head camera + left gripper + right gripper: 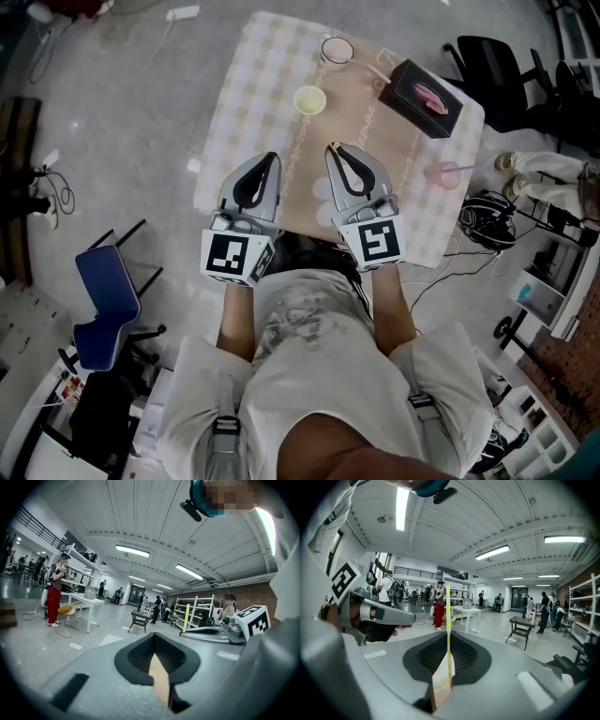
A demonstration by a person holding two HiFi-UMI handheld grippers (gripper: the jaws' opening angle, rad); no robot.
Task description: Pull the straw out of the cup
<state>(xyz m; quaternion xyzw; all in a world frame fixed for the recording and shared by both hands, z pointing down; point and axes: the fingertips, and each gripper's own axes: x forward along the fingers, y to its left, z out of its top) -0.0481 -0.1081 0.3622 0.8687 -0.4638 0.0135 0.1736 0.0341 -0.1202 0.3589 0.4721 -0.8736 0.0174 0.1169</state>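
Jaws on my right gripper (446, 667) are pinched shut on the thin yellow-striped straw (448, 616), well clear of the small pale-yellow cup (310, 99) on the checked-cloth table (246, 84), left gripper (157, 667) closed and empty, so I reckon it's basically done.

Three cups (310, 99) and one black box (427, 98) on one checked counter (239, 122); two grippers, the left gripper (272, 157) and the right gripper (333, 148); one yellow straw (448, 611); one blue chair (105, 286).
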